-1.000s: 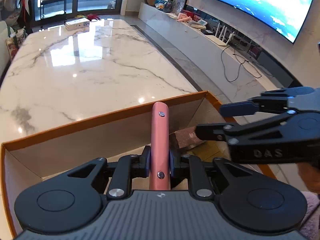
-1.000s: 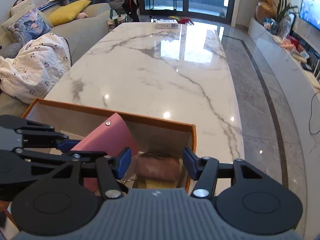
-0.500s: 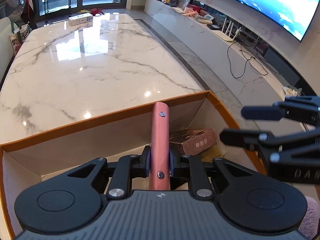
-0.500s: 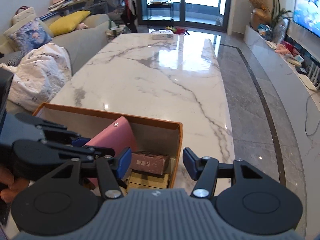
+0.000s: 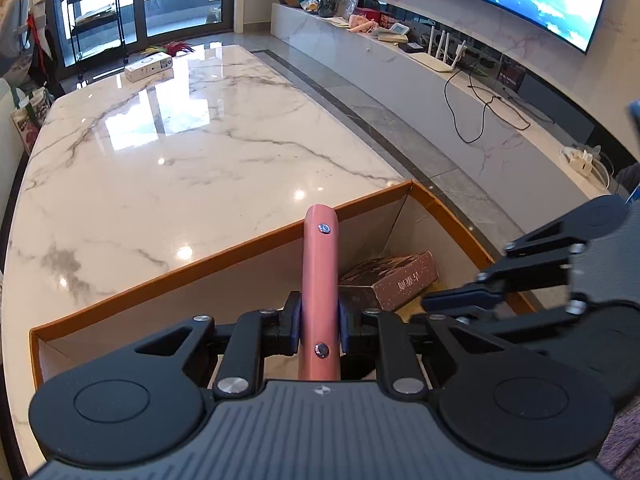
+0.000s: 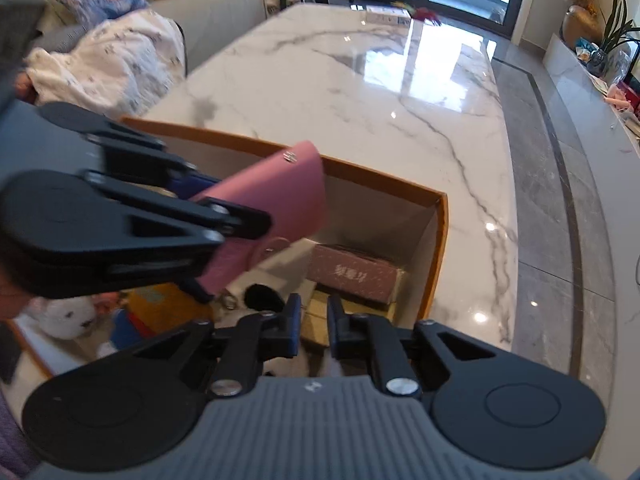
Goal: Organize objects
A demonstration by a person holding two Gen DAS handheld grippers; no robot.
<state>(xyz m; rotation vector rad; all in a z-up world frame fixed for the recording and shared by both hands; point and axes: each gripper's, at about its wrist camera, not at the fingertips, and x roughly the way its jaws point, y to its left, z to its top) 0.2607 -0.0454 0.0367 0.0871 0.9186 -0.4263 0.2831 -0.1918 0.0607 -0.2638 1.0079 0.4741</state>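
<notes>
Nearest, the left claw [image 5: 319, 322] grips a pink wallet [image 5: 320, 276] edge-on, holding it above an orange-rimmed cardboard box [image 5: 240, 246] on the marble surface [image 5: 180, 140]. Beside it, the right claw [image 6: 314, 326] has its jaws drawn almost together, with nothing between them, above the box's contents. Deeper inside lies a brown carton [image 6: 354, 276] in the far right corner. Farther off, a white packet [image 5: 149, 66] rests at the surface's far end.
</notes>
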